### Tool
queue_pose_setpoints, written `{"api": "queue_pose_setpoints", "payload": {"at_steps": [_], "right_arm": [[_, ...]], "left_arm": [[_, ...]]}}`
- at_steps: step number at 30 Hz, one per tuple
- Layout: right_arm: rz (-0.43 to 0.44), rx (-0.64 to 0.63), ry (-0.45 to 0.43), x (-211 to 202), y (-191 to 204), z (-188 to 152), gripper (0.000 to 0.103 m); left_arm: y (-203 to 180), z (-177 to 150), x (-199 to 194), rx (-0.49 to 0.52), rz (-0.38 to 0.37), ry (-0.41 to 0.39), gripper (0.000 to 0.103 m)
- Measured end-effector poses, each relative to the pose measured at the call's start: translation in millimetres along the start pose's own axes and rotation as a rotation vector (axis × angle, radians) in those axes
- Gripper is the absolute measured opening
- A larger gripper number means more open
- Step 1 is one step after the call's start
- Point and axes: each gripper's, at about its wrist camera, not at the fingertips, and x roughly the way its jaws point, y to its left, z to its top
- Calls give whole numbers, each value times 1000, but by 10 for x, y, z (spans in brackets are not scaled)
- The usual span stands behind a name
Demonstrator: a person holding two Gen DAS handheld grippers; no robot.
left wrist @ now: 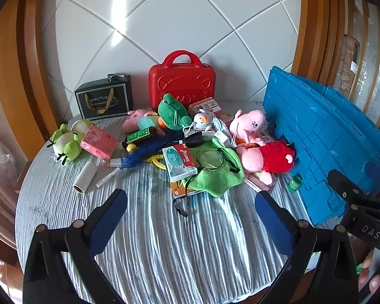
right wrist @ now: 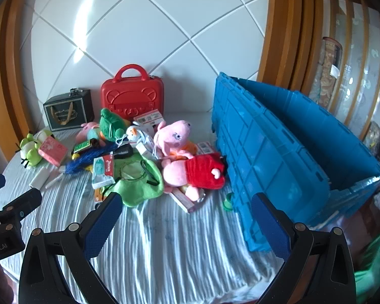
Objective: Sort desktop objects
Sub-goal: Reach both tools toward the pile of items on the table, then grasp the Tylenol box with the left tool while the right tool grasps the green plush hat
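Round table (left wrist: 164,253) under a ribbed grey-white cloth, set against a white tiled wall; contents as follows.

Far edge: red carry case (left wrist: 182,86) with handle, upright, bear face embossed on its front. To its left, a dark gift box (left wrist: 104,100) with ribbon handles.

Right edge: blue plastic crate (left wrist: 324,136), tilted, its ribbed wall facing the pile. A small green bottle cap (left wrist: 294,184) lies just beside its base.

Left edge: green-and-white frog plush (left wrist: 68,139) on its side, touching a pink tissue pack (left wrist: 98,141). Nearer the front, a white roll (left wrist: 84,177) and a clear tube (left wrist: 108,177), slightly apart.

Centre pile, items overlapping:
- dark green frog plush (left wrist: 173,112), in front of the red case
- small white duck plush (left wrist: 202,121) with clip
- pink pig plush (left wrist: 248,124)
- pig plush in red dress (left wrist: 268,159), lying against the crate
- brown medicine bottle (left wrist: 139,136) with yellow cap
- blue feather (left wrist: 149,152)
- Tylenol box (left wrist: 179,162), resting partly on a green cloth pouch (left wrist: 215,174)
- assorted small cartons behind; labels too small to read.

Left gripper (left wrist: 191,217): jaws wide apart, nothing between them, poised over bare cloth at the near edge, short of the pile.

Right gripper (right wrist: 187,217): jaws wide apart, holding nothing, over bare cloth between the pile and the crate.
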Motion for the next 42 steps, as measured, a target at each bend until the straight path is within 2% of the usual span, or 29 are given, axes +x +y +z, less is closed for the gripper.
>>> {"api": "queue_pose_setpoints", "payload": {"at_steps": [5,8,15,18,22,25,30,31,32,33,35,36,37,39,42], "right_arm": [[45,-14,49,360,34,38,103],[91,-34,94,697,92,61,103],[188,-56,269,1816,174,6,103],[224,-65,332,2227,186,-29,103],[253,-71,371,2542,196,19,103],[263,-90,375,2657,207,76,103],[262,-105,388,2824,272,114,103],[265,-105,392,2852,303,112,103],[273,-105,398,2875,332,103,103],[282,-107,404,2901,377,94,103],[297,-123,408,2931,481,79,98],[308,-131,412,2951,561,75,91],[319,-133,417,2972,614,71,85],[353,-137,430,3019,785,73,80],[387,-137,434,3099,1050,87,80]], "left_arm": [[181,-18,358,-53,39,63,103],[336,-81,687,-69,96,116,103],[629,-284,1680,-101,227,310,103],[618,-252,2015,-105,233,359,103],[529,-18,2447,-116,210,365,103],[434,204,2755,-144,145,362,103],[213,386,3269,-108,79,398,103],[184,371,3361,-89,73,416,101],[166,338,3442,-63,77,435,86],[166,297,3497,-47,75,455,73],[256,238,3457,-69,28,438,72],[310,218,3416,-64,32,433,72],[372,191,3372,-51,51,430,72],[511,128,3276,-35,73,423,72],[783,-29,3131,9,142,435,72]]}}
